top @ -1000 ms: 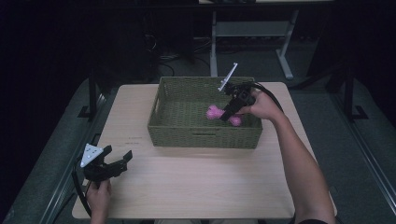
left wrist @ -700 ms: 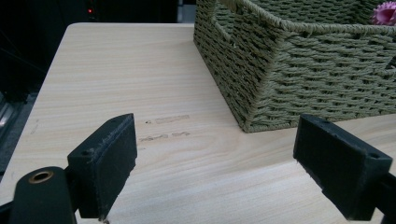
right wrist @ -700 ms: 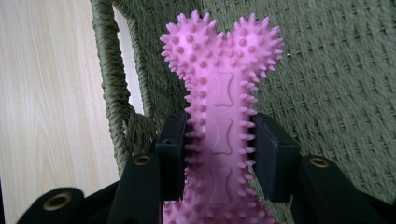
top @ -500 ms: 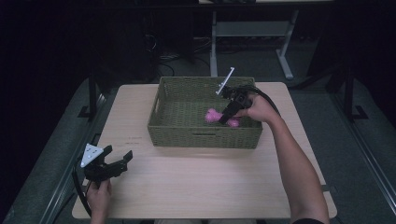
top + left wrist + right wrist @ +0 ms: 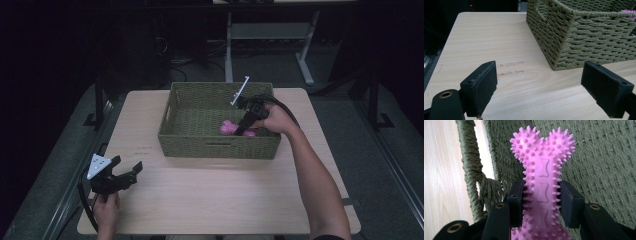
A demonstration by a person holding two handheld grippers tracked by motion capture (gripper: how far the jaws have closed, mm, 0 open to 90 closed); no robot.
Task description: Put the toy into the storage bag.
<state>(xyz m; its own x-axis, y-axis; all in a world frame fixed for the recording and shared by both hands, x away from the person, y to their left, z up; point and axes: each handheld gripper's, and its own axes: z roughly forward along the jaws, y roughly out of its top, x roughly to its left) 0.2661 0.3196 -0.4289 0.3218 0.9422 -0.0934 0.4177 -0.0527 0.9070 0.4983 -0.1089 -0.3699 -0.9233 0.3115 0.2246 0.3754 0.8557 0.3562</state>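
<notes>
Inside a green woven basket [image 5: 219,145] at the back of a pale wooden table [image 5: 225,195], the right gripper [image 5: 243,128] is clamped on the middle of a pink spiky bone toy [image 5: 543,185]. Its black jaws press both sides of the toy's shaft, with the knobbed end pointing away toward the basket's woven wall. At the table's near left corner, the left gripper [image 5: 131,170] is held low over the bare wood, jaws wide apart, holding nothing, aimed toward the basket's corner.
</notes>
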